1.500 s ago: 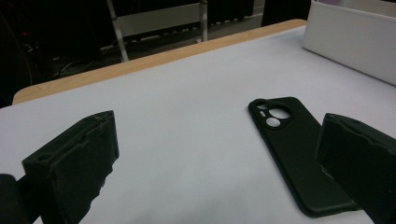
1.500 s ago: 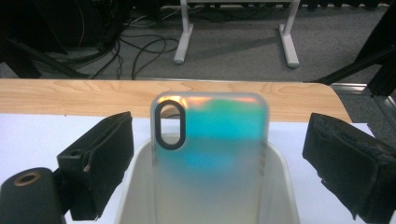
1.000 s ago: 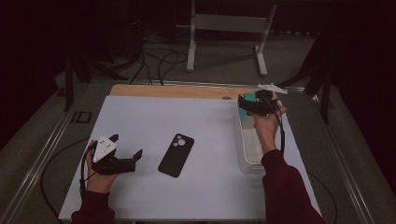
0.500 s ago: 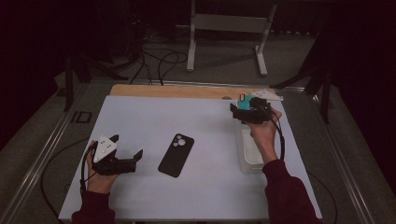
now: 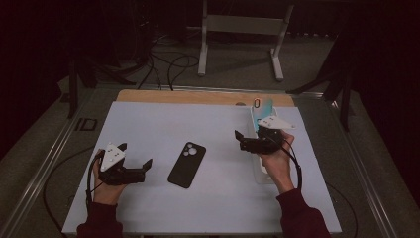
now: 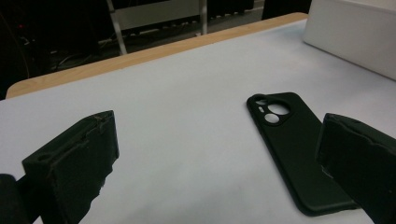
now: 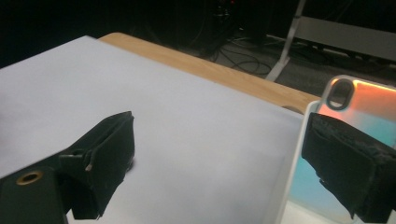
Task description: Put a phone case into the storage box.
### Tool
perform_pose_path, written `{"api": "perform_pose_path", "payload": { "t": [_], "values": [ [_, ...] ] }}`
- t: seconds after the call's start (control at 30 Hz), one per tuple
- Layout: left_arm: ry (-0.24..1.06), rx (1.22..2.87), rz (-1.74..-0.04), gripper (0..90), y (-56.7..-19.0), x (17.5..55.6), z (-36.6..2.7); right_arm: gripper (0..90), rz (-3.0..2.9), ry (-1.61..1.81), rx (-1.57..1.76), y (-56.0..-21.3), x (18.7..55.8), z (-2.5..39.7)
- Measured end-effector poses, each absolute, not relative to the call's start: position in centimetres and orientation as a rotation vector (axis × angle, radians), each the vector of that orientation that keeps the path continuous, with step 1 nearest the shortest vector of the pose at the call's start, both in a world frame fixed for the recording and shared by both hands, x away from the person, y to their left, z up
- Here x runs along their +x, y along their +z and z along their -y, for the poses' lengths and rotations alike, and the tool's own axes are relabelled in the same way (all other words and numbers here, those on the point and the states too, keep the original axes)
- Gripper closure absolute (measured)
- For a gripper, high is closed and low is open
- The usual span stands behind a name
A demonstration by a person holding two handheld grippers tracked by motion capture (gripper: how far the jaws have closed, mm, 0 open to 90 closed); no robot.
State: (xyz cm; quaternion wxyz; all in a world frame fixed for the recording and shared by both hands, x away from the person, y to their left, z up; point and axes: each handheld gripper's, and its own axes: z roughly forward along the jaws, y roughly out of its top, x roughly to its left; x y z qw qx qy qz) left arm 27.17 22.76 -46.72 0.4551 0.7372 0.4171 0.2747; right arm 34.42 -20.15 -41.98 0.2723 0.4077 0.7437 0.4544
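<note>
Between both open grippers, black phone case (image 5: pixel 186 164) lies lengthwise, camera cutout far.

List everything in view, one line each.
Black case: one, black, flat on the mat between the grippers.
Teal case: one, teal and orange, leaning in the box at far right.
Box: one, white, right side of the mat.
Mat: one, white, covering the table.
Table: one, wood edge at the far side.
Left gripper: open, near the black case.
Right gripper: open, beside the box.
</note>
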Motion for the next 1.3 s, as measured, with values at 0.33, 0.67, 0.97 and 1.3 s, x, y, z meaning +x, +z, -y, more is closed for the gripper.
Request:
{"api": "perform_pose_path", "payload": {
  "t": [0.33, 0.67, 0.97, 1.3],
  "values": [
    [0.665, 1.816, -1.032, 0.0, -46.7, 27.2, -22.7, 9.8, -2.008, 1.304, 1.036, -42.8, 31.0, 20.6],
    [0.657, 1.831, -1.034, 0.0, -46.6, 27.4, -22.3, 9.9, -1.980, 1.363, 1.049, -44.4, 28.5, 22.9],
    [0.638, 1.848, -1.039, 0.0, -46.5, 27.4, -21.6, 9.9, -1.978, 1.366, 1.060, -45.1, 27.6, 23.8],
    [0.621, 1.885, -1.010, 0.0, -46.3, 27.5, -19.9, 9.9, -1.965, 1.371, 1.062, -45.3, 27.2, 24.3]
  ]
}}
